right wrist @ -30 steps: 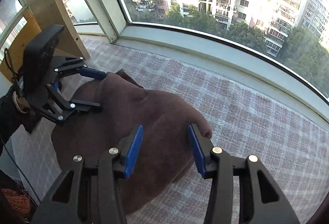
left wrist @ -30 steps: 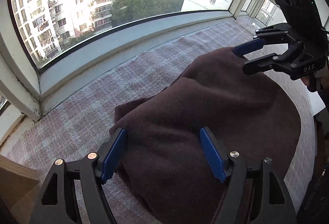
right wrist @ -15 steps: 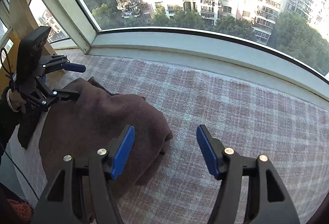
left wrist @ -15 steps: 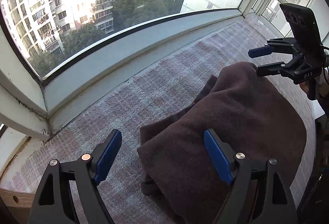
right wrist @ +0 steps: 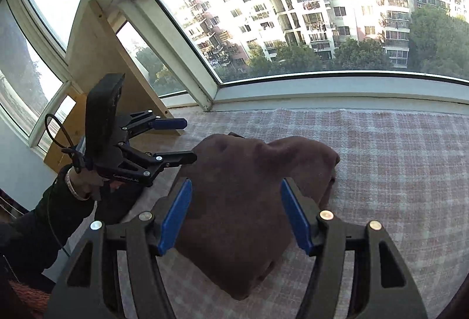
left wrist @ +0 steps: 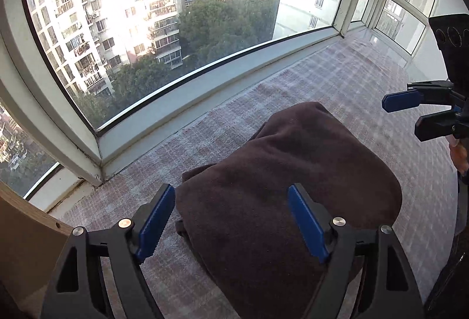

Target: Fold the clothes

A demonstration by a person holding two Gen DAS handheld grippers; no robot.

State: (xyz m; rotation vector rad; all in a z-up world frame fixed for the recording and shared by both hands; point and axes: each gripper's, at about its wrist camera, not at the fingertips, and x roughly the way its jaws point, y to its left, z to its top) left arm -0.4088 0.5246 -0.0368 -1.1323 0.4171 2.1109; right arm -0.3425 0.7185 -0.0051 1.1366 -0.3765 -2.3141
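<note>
The left gripper (left wrist: 231,220) and right gripper (right wrist: 236,217) are held above the brown garment (left wrist: 287,181), jaws spread apart and gripping nothing. The garment is seen bundled on the checked cloth (left wrist: 346,78) beside the window sill (left wrist: 205,90). Folding appears nearly done; next, pressing flat or one further fold is judged to be needed.

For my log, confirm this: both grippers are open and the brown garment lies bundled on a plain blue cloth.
Not quite. The cloth under the brown garment is pink and white checked, as the right wrist view shows. The left gripper and right gripper are open.
</note>
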